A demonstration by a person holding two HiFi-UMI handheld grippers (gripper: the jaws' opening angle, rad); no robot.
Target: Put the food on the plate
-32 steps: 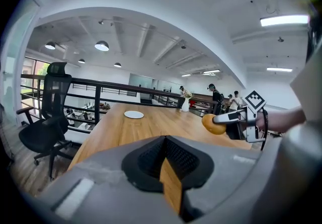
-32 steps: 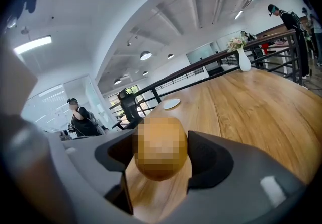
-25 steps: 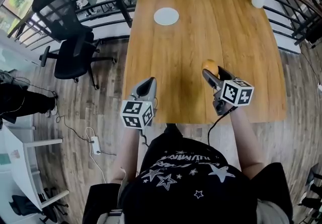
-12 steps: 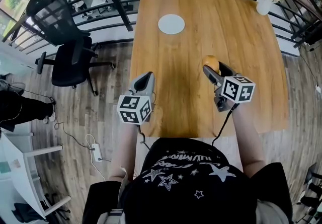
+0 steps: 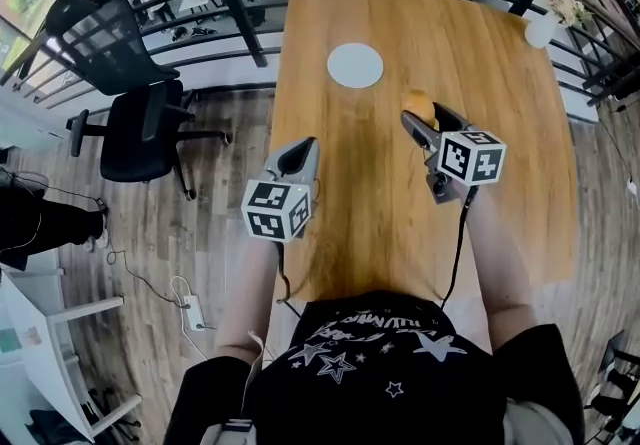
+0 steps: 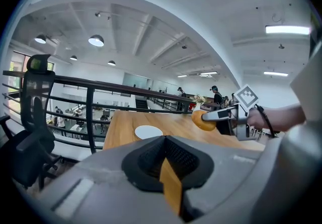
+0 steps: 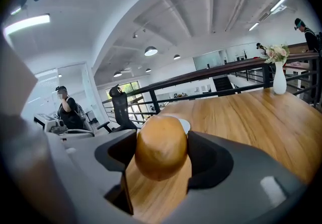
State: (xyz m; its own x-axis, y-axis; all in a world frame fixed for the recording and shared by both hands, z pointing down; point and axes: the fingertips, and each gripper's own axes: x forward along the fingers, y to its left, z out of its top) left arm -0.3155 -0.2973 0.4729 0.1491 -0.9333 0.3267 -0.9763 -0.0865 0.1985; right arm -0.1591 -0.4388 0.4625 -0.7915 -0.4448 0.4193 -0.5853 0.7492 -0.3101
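A golden-brown bread roll [image 5: 419, 105] hangs above the wooden table [image 5: 500, 83], with my right gripper [image 5: 426, 120] shut on it. In the right gripper view the roll [image 7: 161, 150] fills the space between both jaws. The round white plate [image 5: 355, 65] lies empty, farther along the table and to the left of the roll; its rim [image 7: 185, 125] peeks out behind the roll. My left gripper [image 5: 299, 150] hovers over the table's left edge, shut and holding nothing. The left gripper view shows its jaws [image 6: 165, 140] closed, with the plate [image 6: 148, 131] ahead and the roll [image 6: 203, 120] at right.
A white vase with flowers [image 5: 543, 28] stands at the table's far right corner. A dark railing [image 5: 240, 3] runs past the far and left sides. A black office chair [image 5: 135, 123] sits on the floor to the left. A power strip and cables lie near the person's left.
Both grippers have travelled forward over the table towards the plate, and the roll has gone along in the right gripper. The jaws look the same as before.
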